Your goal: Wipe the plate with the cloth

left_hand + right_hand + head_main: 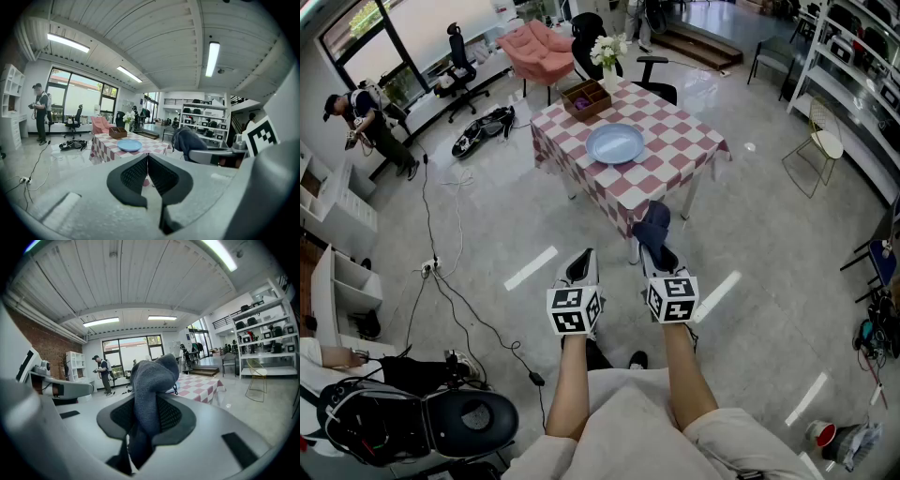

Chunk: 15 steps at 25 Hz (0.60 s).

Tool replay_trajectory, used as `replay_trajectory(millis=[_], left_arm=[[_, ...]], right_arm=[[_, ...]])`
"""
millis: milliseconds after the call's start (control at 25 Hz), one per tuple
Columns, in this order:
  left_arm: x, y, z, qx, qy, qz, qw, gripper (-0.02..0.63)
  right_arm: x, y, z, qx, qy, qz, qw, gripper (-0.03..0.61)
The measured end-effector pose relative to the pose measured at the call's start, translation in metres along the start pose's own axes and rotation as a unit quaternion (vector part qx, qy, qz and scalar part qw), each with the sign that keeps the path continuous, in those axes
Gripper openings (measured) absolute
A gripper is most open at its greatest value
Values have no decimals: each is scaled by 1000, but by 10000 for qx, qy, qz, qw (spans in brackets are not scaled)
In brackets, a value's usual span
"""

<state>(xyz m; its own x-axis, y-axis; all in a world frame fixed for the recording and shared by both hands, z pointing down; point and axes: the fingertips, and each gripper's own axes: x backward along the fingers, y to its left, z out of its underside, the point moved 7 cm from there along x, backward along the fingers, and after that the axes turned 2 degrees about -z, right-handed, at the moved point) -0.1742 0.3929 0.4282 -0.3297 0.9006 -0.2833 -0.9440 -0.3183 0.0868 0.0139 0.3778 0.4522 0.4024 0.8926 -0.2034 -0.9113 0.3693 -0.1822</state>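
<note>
– Two grippers are held out over the grey floor (487,225). What is at the far left?
– At the far left a person (367,117) stands, holding something that I cannot make out. After that comes the left gripper (583,258). Its jaws are pressed together and nothing is between them.
– And where is the plate?
– The light blue plate (615,143) lies flat on the red and white checked table (684,141). It is ahead of both grippers and well apart from them. Behind the plate is a wooden box (586,97) with compartments, and beside the box a vase with white flowers (608,52).
– What about the right gripper?
– The right gripper (653,255) is clamped on the cloth (654,223). The cloth is dark grey-blue. It sticks up out of the jaws and folds over at its top. It touches neither the plate nor the table.
– And further to the right?
– A yellow wire chair (823,142) stands alone on the floor, and shelves (862,66) run along the right wall.
</note>
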Motion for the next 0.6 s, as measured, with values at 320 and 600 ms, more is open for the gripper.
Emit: replay_trajectory(millis=[320,600], left_arm=[[6,7,2,-1,-43,-15,10000,9],[-14,27,-4,214,-99,-98,9997,11]], right_arm=[[-5,0,0,32,-15,-44,10000,104],[-25,-9,-8,-102,-115,-75,9999,104]])
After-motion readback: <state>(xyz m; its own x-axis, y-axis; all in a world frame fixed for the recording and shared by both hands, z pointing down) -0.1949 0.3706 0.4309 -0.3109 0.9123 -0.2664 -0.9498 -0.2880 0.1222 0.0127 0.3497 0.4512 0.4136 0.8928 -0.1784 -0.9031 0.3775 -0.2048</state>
